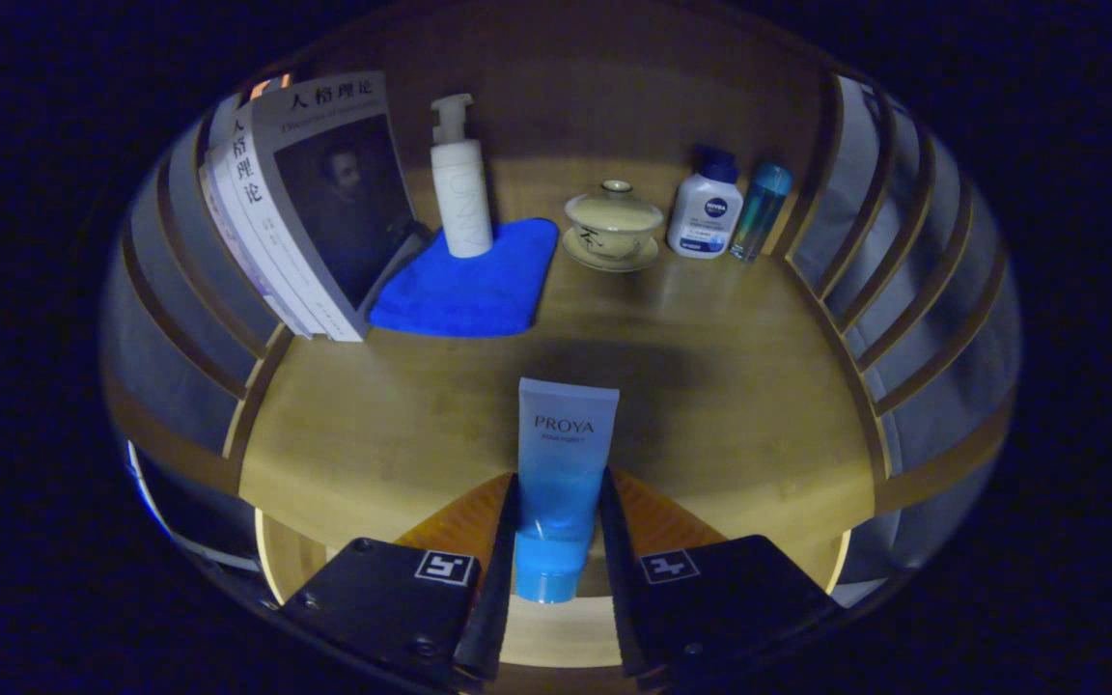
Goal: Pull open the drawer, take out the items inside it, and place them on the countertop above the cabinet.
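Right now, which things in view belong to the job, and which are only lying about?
Job: blue tube, gripped between both fingers of the gripper; wooden countertop, where it goes.

Lying about: books, blue cloth, white pump bottle standing on the cloth, lidded cup on its saucer, white bottle, teal bottle.

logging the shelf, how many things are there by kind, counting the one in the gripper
tubes: 1, blue, held between the gripper fingers
bottles: 3, pump, white, teal
books: 1 stack
cloths: 1
lidded cups: 1
total: 7
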`<state>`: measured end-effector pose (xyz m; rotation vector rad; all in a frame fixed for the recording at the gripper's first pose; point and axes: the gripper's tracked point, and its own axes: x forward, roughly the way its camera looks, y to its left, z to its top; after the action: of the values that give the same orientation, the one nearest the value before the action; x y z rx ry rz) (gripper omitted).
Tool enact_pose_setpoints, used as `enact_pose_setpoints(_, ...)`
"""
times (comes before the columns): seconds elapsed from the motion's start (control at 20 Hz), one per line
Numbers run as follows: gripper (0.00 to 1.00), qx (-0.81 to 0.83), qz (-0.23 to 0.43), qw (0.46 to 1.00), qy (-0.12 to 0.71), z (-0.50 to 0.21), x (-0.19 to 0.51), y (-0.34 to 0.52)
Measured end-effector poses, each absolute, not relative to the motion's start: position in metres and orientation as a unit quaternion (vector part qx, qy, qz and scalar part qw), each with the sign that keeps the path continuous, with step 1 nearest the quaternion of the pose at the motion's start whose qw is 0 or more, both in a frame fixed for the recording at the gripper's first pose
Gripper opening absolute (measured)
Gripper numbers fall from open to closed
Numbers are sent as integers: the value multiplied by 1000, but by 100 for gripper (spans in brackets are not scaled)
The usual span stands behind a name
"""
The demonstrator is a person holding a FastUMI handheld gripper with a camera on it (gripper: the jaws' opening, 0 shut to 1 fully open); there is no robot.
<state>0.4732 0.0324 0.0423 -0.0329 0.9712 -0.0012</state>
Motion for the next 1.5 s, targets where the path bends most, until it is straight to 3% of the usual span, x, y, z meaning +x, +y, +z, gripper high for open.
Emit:
enact_pose_setpoints(0.65, 60, -13, -30, 901, 433, 55, 471, 26)
enact_pose_setpoints(0.9, 63, 7, 17, 921, 390, 81, 423, 49)
enact_pose_setpoints(1.1, 64, -13, 59, 955, 290, 116, 367, 58)
enact_pose_setpoints(1.35, 99, -40, 60, 984, 163, 141, 301, 49)
enact_pose_setpoints(1.5, 99, -19, 59, 994, 90, 144, 258, 45)
